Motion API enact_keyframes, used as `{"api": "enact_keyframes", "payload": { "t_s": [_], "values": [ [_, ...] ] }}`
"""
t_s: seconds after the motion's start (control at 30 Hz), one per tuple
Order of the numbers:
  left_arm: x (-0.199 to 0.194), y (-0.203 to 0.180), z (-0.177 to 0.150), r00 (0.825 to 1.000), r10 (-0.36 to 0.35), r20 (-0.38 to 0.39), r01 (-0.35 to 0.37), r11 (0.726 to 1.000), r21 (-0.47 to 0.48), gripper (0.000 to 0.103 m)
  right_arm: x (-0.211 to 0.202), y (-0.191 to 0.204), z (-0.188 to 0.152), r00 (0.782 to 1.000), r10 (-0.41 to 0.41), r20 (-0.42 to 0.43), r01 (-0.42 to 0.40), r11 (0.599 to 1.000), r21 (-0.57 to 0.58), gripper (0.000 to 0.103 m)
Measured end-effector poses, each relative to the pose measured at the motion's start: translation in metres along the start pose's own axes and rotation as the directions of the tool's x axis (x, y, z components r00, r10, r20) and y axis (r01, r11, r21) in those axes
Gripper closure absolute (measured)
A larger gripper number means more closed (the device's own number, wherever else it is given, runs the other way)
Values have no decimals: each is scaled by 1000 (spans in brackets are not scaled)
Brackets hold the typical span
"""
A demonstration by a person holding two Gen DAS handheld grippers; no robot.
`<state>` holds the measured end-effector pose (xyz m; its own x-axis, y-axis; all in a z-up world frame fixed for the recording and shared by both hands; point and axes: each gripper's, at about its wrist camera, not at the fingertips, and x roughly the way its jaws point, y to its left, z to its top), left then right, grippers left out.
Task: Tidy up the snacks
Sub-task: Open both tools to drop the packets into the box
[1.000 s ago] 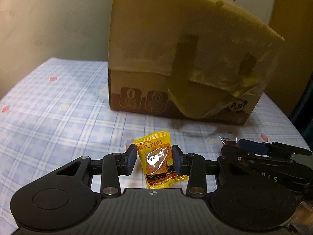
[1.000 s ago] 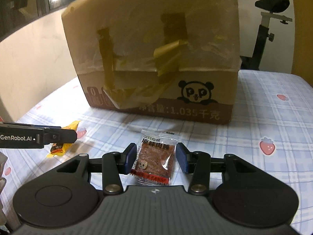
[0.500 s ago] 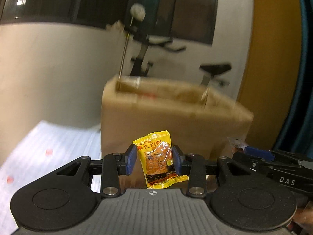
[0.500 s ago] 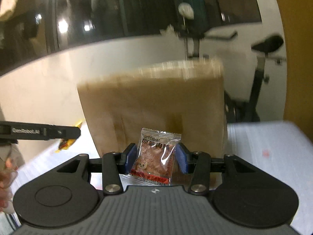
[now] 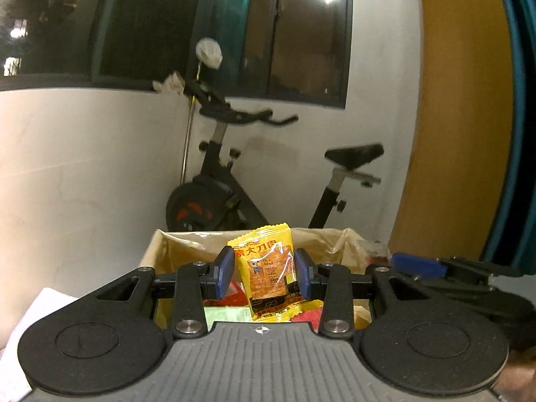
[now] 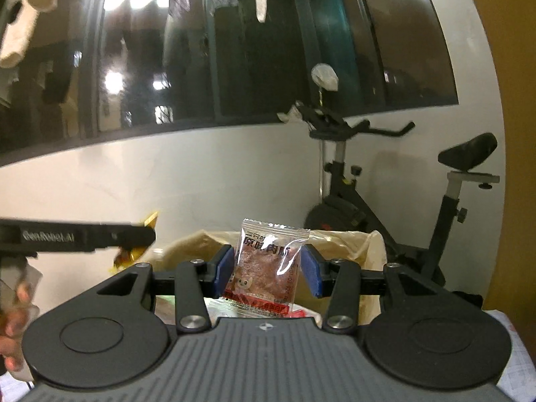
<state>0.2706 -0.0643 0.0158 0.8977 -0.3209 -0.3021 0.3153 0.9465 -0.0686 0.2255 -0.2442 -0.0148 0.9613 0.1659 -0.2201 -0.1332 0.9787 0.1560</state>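
My left gripper is shut on a yellow snack packet and holds it upright over the open top of the cardboard box. My right gripper is shut on a clear packet of brown meat snack, also above the open box. Several coloured snack packets lie inside the box. The right gripper shows at the right of the left wrist view. The left gripper with its yellow packet shows at the left of the right wrist view.
An exercise bike stands behind the box against a white wall, under a dark window. A yellow wall or door is at the right. A bit of the checked tablecloth shows low right.
Both grippers have risen from the tabletop, each with its packet, from in front of the box to above its open top. The box interior is now in view.
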Motion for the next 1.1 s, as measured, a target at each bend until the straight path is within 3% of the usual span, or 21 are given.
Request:
{"api": "enact_keyframes", "payload": {
  "t_s": [0.3,0.63,0.7,0.77,0.87,1.1],
  "values": [
    [65,-3,3,987,55,-150,-53,998,16,62,46,-19,-7,990,-54,-128,55,998,2,56],
    [72,7,-17,977,51,-208,-47,999,24,61,58,-26,-13,980,-86,-178,87,996,-7,55],
    [69,7,-16,977,60,-206,-55,998,31,54,58,-27,-13,978,-90,-187,91,996,0,53],
    [64,9,-15,979,65,-192,-60,998,27,37,57,-26,-13,977,-94,-192,96,995,-1,53],
    [54,13,-10,981,90,-170,-89,996,17,22,52,-23,-9,976,-101,-194,100,995,-12,47],
    [14,24,5,981,150,-123,-150,989,8,12,28,-20,9,980,-107,-169,114,993,30,19]
  ]
}}
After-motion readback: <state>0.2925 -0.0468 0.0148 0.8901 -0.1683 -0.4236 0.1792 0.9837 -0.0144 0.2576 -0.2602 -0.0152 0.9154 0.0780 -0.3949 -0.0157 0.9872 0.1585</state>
